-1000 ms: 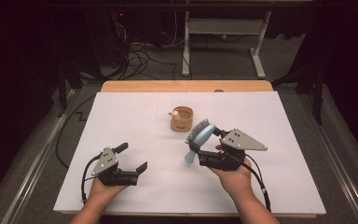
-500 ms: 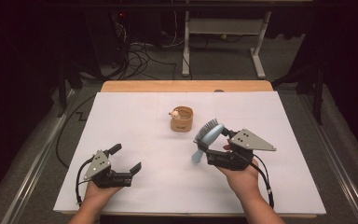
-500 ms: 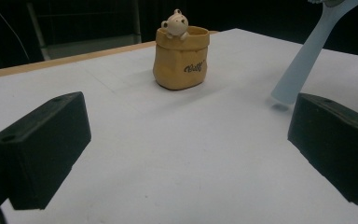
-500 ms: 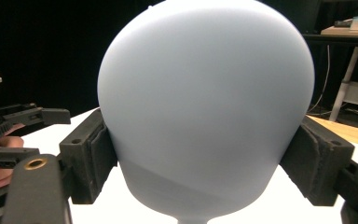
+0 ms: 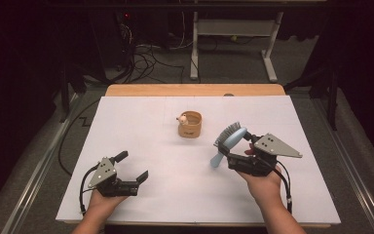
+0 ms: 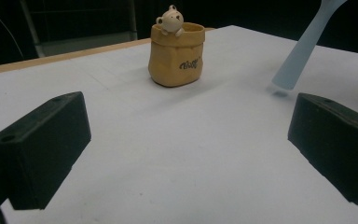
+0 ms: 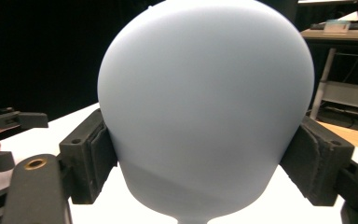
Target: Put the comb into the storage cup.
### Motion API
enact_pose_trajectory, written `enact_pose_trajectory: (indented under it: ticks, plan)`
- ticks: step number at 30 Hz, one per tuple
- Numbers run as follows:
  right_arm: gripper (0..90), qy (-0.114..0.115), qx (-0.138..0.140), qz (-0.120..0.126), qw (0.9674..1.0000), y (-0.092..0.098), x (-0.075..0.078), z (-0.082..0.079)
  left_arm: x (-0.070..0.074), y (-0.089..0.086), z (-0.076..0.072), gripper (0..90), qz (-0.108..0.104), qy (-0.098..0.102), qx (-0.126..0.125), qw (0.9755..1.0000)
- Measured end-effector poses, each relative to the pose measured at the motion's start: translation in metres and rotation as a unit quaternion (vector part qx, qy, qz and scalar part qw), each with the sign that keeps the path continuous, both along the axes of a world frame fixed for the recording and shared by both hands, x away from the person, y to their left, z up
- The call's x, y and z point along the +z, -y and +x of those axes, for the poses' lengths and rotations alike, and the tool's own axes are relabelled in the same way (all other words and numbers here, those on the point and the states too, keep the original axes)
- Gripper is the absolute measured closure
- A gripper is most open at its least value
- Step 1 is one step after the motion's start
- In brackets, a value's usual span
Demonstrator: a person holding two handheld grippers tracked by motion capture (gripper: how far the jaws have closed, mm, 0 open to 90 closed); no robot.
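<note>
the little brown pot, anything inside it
A small bear figure peeks over the rim of the brown pot. The pot's wall hides the inside.

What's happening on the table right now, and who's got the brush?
The right gripper is shut on a light blue brush, its fingers clamping the wide head, handle pointing down over the white table. The left gripper rests open with nothing between its fingers. A small tan pot with a bear figure stands untouched near the middle, beyond both.
</note>
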State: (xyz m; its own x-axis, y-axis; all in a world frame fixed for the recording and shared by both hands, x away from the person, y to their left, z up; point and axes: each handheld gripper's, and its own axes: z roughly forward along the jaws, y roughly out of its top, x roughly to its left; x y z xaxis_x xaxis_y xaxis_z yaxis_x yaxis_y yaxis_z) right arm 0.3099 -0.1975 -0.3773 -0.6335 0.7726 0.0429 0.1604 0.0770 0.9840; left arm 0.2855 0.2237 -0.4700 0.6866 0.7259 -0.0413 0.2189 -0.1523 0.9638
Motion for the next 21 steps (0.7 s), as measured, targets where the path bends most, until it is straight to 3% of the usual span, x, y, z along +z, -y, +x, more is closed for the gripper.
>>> enact_pose_trajectory:
  ticks: [12, 21]
  plan:
    - [20.7, 0.005, -0.019, -0.001, 0.9998, 0.013, 0.003, 0.003, 0.000, -0.002, 0.000, 0.0, -0.002, -0.003, 0.010, 0.9999]
    - [20.7, 0.009, -0.021, -0.002, 0.9997, 0.009, 0.008, 0.007, 0.001, -0.001, -0.001, 0.0, 0.013, 0.004, 0.005, 0.9999]
